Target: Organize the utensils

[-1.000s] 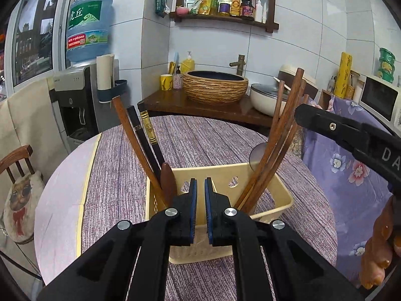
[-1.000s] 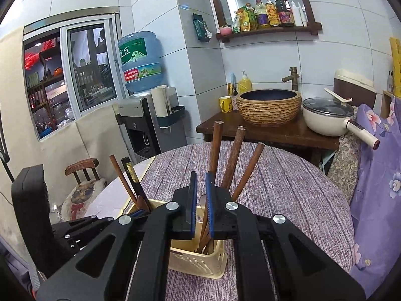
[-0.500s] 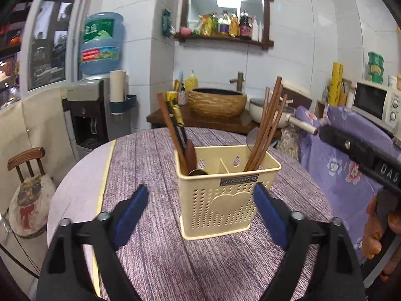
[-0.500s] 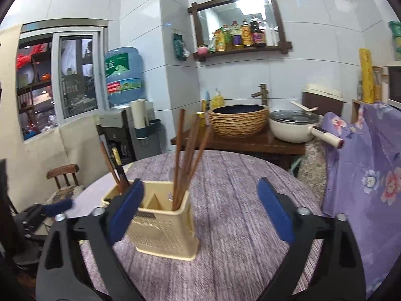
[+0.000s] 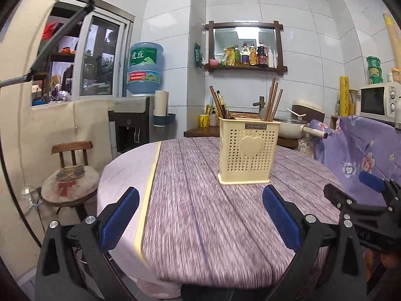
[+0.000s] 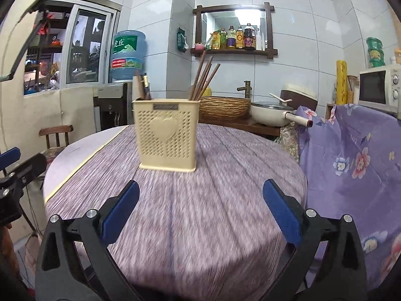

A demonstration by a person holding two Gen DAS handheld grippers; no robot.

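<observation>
1. Cream perforated utensil caddy (image 5: 248,150) stands upright mid-worktop (image 5: 225,225), chopsticks (image 5: 272,100) inside.
2. Left gripper (image 5: 200,215) & right gripper (image 6: 200,213): jaws wide open, empty.
3. Likely light, stiff plastic; top-heavy w/ sticks. Grip side walls, low.

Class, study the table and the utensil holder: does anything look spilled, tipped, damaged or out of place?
Nothing stands out. The cream utensil holder stands upright on the purple tablecloth, with chopsticks leaning inside its right compartment and darker utensils in its left. Both grippers hang open and empty.
</observation>
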